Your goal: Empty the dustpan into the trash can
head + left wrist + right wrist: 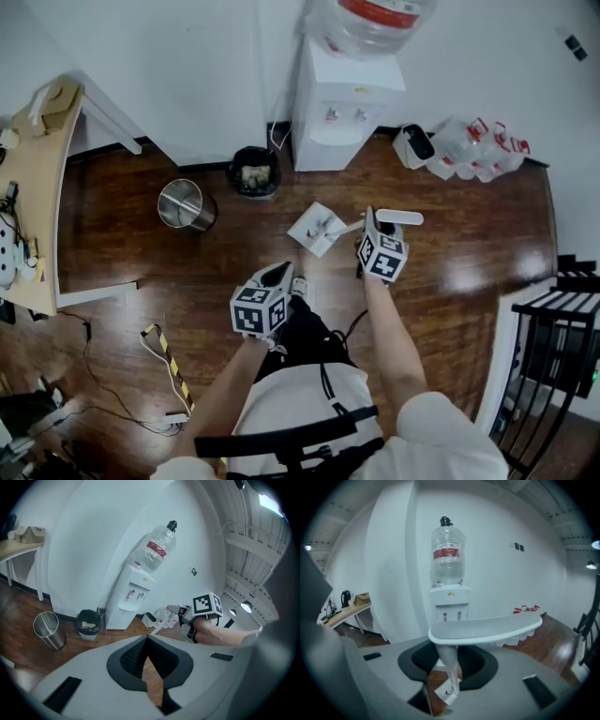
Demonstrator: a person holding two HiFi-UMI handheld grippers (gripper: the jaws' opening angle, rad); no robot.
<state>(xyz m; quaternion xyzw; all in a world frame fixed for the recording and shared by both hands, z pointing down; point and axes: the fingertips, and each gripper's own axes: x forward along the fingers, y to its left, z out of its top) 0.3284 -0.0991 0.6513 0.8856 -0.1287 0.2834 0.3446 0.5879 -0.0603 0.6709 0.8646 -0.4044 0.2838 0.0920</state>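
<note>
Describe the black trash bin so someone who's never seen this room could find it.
Find the white water dispenser against the back wall. The black bin stands on the wood floor just left of it, by the wall. Unlike the shiny steel bin further left, it is dark and holds litter.

White tee (291, 403), blk straps (281, 437); grey L tool (283, 273), R tool (369, 223).

Dark wooden floor (450, 248).
On it stand a steel can (186, 204), a black bin (254, 172), a water dispenser (342, 108) and clear jugs (473, 150); a striped cable cover (169, 354) lies apart.
</note>
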